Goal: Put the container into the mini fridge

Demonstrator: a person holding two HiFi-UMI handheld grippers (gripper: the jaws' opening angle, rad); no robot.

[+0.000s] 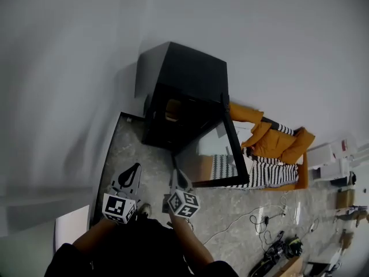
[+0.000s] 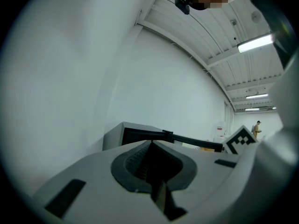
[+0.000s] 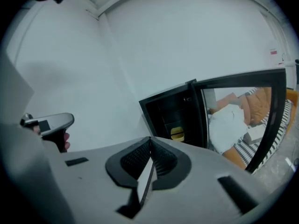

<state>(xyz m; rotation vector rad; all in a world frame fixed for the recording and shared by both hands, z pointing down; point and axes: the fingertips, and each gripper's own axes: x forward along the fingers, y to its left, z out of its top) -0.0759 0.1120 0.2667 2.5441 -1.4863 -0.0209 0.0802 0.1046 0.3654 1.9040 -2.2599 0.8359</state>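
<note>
- The container (image 3: 177, 133), a small yellow thing, sits on a shelf inside the mini fridge (image 3: 161, 108). It is well back from the opening and nothing touches it, so the placing itself looks done.
- The fridge is a black box that stands on the floor (image 1: 124, 149) close to the pale wall (image 1: 69, 68). Its open side faces the person, which is why both gripper views look straight into it.
- The door (image 1: 232, 140) swings wide to the right. Its glass mirrors the room, and it leaves the shelves free to reach. Closing it is probably the only step left.
- The right gripper (image 3: 150, 139) is clenched with nothing in it, its ribbed pads pressed tip to tip. It is held clear of the fridge and aimed a little downward at the opening.
- The left gripper (image 2: 150, 143) is likewise closed on nothing, its jaws meeting at the tips. It is held level beside the right one, near the person's body and apart from the fridge.
- Beyond the door lie an orange cushion (image 1: 271, 137) and striped fabric (image 1: 271, 172), with cables (image 1: 259, 218) loose on the floor. All are out of the way of the door's swing, as far as can be judged.
</note>
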